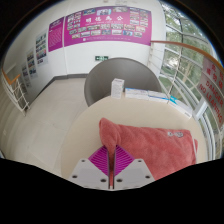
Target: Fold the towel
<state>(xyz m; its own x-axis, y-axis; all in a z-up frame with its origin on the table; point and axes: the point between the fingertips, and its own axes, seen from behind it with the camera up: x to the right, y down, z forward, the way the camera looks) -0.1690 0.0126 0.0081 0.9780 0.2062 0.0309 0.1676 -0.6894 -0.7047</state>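
Pink towel (150,142), flat on table
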